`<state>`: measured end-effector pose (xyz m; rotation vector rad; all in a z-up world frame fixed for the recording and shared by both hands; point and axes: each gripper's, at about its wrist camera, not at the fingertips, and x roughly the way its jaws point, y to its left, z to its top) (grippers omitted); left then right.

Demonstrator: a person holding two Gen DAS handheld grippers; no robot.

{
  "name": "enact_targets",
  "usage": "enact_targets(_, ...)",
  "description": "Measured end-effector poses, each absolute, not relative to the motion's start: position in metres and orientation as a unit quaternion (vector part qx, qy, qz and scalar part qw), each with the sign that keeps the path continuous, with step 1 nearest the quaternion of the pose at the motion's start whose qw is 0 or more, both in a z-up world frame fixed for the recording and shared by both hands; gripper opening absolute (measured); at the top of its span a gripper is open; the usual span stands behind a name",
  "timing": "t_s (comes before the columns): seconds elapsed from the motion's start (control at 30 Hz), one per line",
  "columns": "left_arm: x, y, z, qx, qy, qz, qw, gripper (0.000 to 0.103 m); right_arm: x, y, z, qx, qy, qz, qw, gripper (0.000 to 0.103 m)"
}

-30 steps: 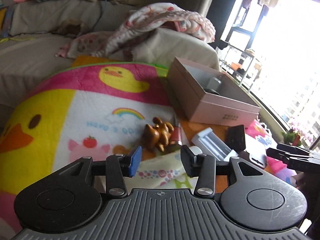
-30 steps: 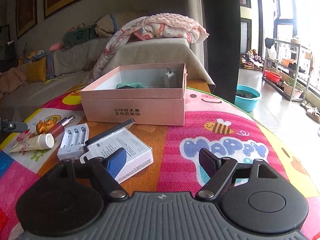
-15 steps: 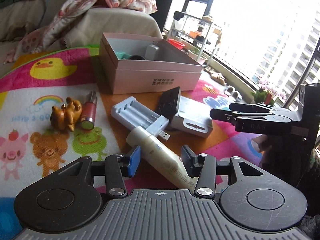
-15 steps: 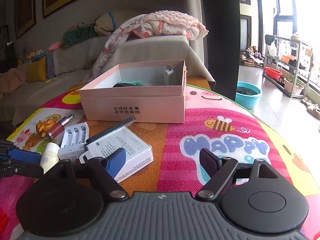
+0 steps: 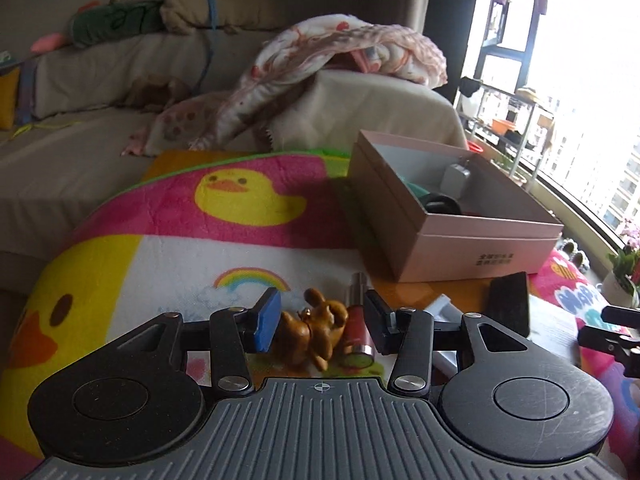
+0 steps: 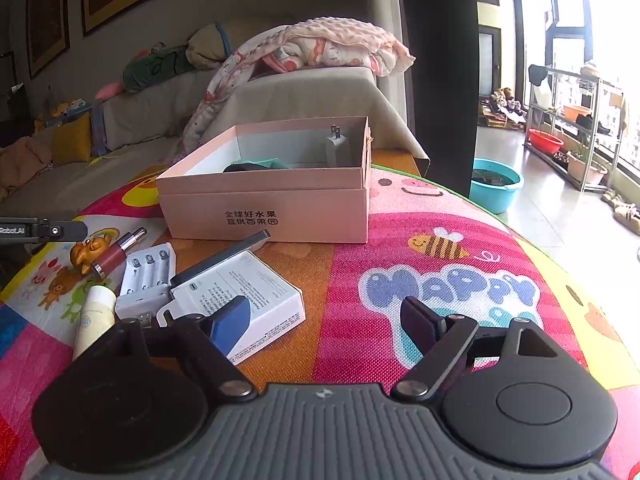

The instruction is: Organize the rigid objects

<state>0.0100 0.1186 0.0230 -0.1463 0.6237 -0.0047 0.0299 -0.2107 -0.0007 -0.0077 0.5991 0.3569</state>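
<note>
Left claw over figurine; right claw idle

Left claw (image 5: 322, 322), released, straddles the brown animal figurine (image 5: 314, 328) and red tube (image 5: 358, 334) on the surface (image 6: 460, 208). Right claw (image 6: 326, 320), released, hovers near the pink box (image 6: 268, 206).

Your open box (image 6: 272, 204) sits toward the mat's (image 6: 460, 280) far edge, a charger (image 6: 336, 148) inside. Before it lie the power bank (image 6: 244, 292) and battery holder (image 6: 148, 276). Left of those, near the mat's left edge, you have the figurine (image 6: 86, 254), lipstick (image 6: 116, 254) and tube (image 6: 94, 320).

One pink box (image 6: 268, 216), one brown figurine (image 5: 312, 330), one lipstick (image 5: 358, 330).
</note>
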Motion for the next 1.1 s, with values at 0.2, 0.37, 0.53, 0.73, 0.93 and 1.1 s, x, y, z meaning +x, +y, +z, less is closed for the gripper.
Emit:
enact_targets(0.2, 0.019, 0.107, 0.012, -0.095, 0.314, -0.051, 0.943, 0.049, 0.03, -0.211, -0.001, -0.003, 0.294, 0.175, 0.94, 0.084)
enact_targets(0.37, 0.015, 0.082, 0.005, -0.083, 0.331, -0.13, 0.931, 0.054, 0.028, -0.206, 0.001, -0.014, 0.292, 0.189, 0.938, 0.084)
enact_targets(0.53, 0.004, 0.078, 0.008, -0.084, 0.338, -0.139, 0.927, 0.053, 0.043, -0.191, 0.018, 0.029, 0.317, 0.237, 0.918, 0.084)
enact_targets(0.73, -0.027, 0.087, 0.018, -0.085, 0.348, -0.108, 0.927, 0.052, 0.096, -0.148, 0.026, 0.037, 0.357, 0.224, 0.906, 0.084)
enact_targets(0.93, -0.048, 0.085, 0.014, -0.155, 0.403, -0.177, 0.884, 0.052, 0.113, -0.138, 0.011, 0.013, 0.397, 0.213, 0.892, 0.034)
enact_targets(1.1, -0.039, 0.061, 0.008, -0.146, 0.404, -0.189, 0.883, 0.053, 0.085, -0.156, 0.009, -0.043, 0.38, 0.193, 0.904, 0.027)
